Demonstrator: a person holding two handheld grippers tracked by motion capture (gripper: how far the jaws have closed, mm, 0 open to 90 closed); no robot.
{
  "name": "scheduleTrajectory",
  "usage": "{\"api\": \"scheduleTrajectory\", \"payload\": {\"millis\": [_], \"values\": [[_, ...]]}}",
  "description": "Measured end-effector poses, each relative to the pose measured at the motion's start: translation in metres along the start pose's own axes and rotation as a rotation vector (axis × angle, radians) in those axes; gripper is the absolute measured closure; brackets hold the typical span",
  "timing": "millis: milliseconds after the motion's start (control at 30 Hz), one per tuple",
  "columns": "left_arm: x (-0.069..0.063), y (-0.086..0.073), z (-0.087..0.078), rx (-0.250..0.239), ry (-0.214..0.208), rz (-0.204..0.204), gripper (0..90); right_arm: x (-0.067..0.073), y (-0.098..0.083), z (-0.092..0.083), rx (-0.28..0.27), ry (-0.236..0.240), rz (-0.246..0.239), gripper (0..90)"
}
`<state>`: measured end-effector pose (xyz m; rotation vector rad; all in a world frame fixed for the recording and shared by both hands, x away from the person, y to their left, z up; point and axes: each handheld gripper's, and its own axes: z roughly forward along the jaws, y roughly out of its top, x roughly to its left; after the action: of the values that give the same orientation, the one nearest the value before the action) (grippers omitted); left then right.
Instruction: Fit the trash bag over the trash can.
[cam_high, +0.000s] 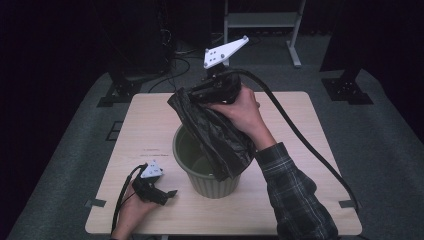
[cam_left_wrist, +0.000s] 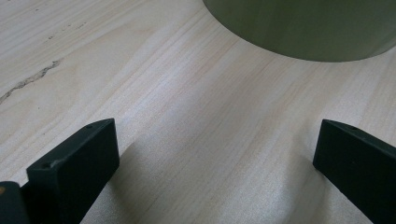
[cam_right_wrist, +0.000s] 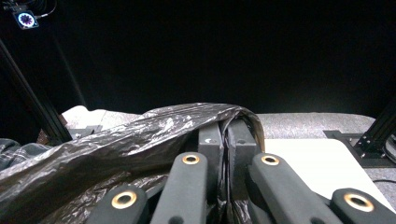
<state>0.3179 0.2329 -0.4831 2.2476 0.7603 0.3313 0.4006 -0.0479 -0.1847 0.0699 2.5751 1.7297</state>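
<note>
A green ribbed bin (cam_high: 210, 172) stands in the middle of the wooden table (cam_high: 295, 200). A black plastic bag (cam_high: 212, 132) hangs from above down into the bin's mouth. My right gripper (cam_high: 197, 95) is held high over the table's far half and is shut on the bag's top edge; in the right gripper view the jaws press together with the bag (cam_right_wrist: 116, 144) draped over them. My left gripper (cam_high: 169, 195) rests low at the front left, beside the bin, open with bare table between its jaws. The bin's wall (cam_left_wrist: 303, 28) fills the top of the left gripper view.
Black stands and cables (cam_high: 172, 62) crowd the carpet behind the table, beside a grey frame leg (cam_high: 295, 47). A thick cable (cam_high: 300, 137) trails from the right gripper across the table's right side. Bare tabletop lies left of the bin.
</note>
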Motion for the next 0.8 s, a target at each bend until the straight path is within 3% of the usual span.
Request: {"api": "scheduleTrajectory", "payload": {"millis": [600,800], "values": [[0.000,0.000,0.000,0.000,0.001,0.002,0.0,0.005,-0.027,-0.004,0.082,-0.026,0.019,85.0],[0.000,0.000,0.000,0.000,0.001,0.002,0.0,0.009,-0.051,-0.008,0.119,-0.035,0.042,84.4]]}}
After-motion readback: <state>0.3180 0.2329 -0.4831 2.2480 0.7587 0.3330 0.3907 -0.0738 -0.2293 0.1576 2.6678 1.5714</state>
